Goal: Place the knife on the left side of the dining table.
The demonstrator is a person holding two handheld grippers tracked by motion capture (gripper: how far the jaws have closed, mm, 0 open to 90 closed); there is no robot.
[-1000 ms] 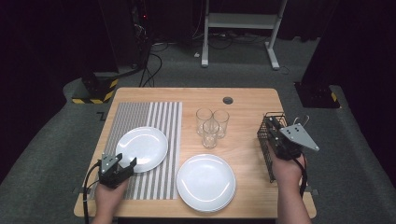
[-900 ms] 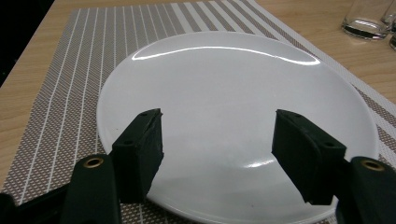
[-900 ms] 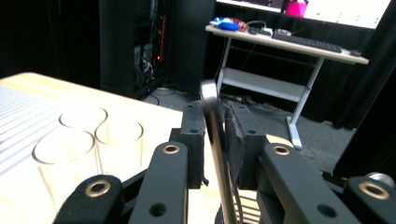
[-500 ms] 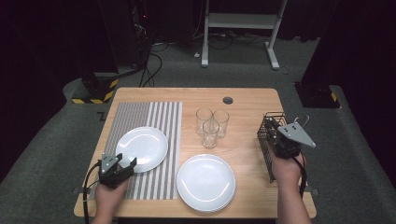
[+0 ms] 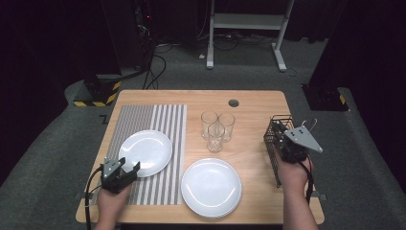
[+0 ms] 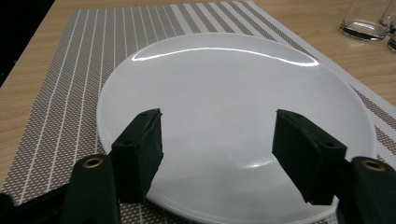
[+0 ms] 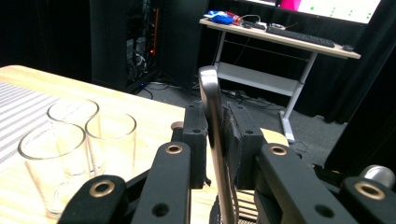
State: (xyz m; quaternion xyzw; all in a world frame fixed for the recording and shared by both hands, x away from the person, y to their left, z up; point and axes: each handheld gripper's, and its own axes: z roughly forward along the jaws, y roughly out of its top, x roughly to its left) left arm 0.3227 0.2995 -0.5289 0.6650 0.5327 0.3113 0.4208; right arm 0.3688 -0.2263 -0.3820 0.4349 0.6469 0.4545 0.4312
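Nearest me, my left gripper [image 5: 130, 171] sits low at the near edge of the striped woven placemat [image 5: 158, 120], its black jaws spread wide over the rim of a smooth, glossy white plate [image 6: 224, 116] without closing on it; in the left gripper view the plate lies flat between the two pads. A second round white plate [image 5: 211, 187] rests on the bare wood table [image 5: 258, 103] beside the mat. On my right, the right gripper [image 7: 215, 135] is clamped on a thin metal utensil handle [image 7: 211, 107], long axis upright, rounded end up, above the black wire caddy [image 5: 276, 139]. Farther off stand three clear glasses [image 5: 216, 128], clustered together.
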